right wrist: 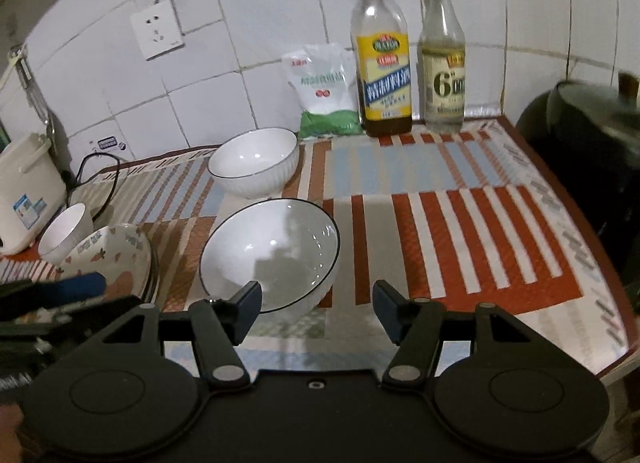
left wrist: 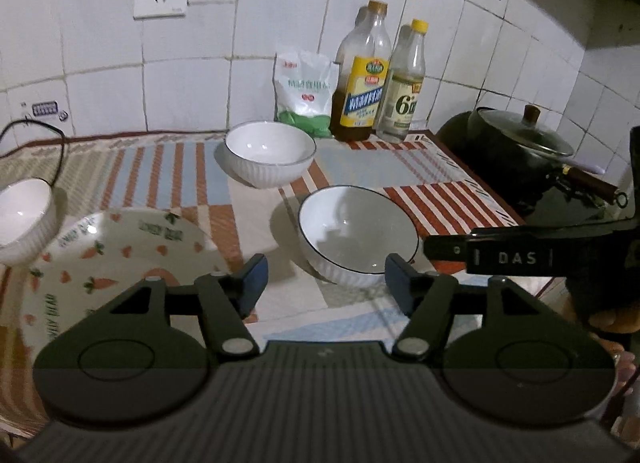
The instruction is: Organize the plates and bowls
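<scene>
A white bowl with a dark rim (left wrist: 356, 235) (right wrist: 272, 251) sits upright on the striped mat, just ahead of both grippers. My left gripper (left wrist: 326, 283) is open, nothing between its pads, with that bowl beyond its right finger. My right gripper (right wrist: 318, 307) is open and empty too, the bowl in front of its left finger. A second white bowl (left wrist: 270, 153) (right wrist: 254, 161) stands farther back. A carrot-print plate (left wrist: 120, 255) (right wrist: 120, 255) lies to the left, on a stack in the right wrist view. Beside it stands a third white bowl (left wrist: 24, 219) (right wrist: 66, 233).
Two bottles (left wrist: 362, 75) (right wrist: 382, 55) and a salt bag (left wrist: 304, 91) stand against the tiled wall. A lidded black wok (left wrist: 516, 147) is at the right, off the mat. A white rice cooker (right wrist: 28, 191) and its cord are at far left. The table edge runs along the right.
</scene>
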`<state>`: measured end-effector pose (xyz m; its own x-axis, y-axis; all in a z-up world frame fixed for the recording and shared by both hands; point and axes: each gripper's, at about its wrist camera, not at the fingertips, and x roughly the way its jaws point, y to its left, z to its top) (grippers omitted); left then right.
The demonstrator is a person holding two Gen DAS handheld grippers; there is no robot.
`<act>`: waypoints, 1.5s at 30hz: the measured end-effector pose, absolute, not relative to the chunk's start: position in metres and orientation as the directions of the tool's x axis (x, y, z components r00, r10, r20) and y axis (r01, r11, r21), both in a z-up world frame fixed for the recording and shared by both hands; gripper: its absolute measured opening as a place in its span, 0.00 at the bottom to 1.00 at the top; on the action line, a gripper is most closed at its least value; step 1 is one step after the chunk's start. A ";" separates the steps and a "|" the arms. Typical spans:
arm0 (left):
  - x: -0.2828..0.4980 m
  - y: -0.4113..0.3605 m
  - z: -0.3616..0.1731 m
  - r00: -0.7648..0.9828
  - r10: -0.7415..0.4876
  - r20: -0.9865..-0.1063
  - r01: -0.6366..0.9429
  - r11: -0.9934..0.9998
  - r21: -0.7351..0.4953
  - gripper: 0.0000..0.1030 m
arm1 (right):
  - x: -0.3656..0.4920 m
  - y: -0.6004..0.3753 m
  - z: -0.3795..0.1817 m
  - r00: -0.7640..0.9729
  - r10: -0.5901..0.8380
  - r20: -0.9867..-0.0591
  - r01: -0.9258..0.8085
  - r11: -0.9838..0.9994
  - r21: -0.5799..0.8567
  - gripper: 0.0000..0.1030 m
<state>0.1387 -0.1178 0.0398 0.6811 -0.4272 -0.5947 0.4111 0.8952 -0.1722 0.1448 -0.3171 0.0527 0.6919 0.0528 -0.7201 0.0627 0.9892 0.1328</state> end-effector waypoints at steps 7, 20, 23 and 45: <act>0.125 -0.098 0.069 0.721 -0.421 -0.550 0.430 0.895 -0.120 0.76 | 0.127 -0.302 0.080 0.733 0.091 -0.675 -0.032 0.995 0.099 0.67; 0.131 -0.088 0.098 0.772 -0.396 -0.497 0.437 0.899 -0.036 0.87 | 0.129 -0.284 0.114 0.813 0.289 -0.505 -0.268 0.956 0.117 0.68; 0.141 -0.091 0.096 0.789 -0.356 -0.501 0.415 0.910 0.007 0.87 | 0.141 -0.281 0.114 0.812 0.309 -0.495 -0.299 0.949 0.102 0.68; 0.301 -0.107 0.036 0.701 -0.337 -0.629 0.401 0.915 -0.044 0.85 | 0.297 -0.337 0.032 0.673 0.367 -0.642 -0.211 0.927 0.309 0.72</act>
<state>0.3010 -0.1067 0.0364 0.7005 -0.3375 -0.6288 0.4013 0.9149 -0.0440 0.2972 -0.3367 0.0319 0.6725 0.3674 -0.6424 -0.2111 0.9273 0.3092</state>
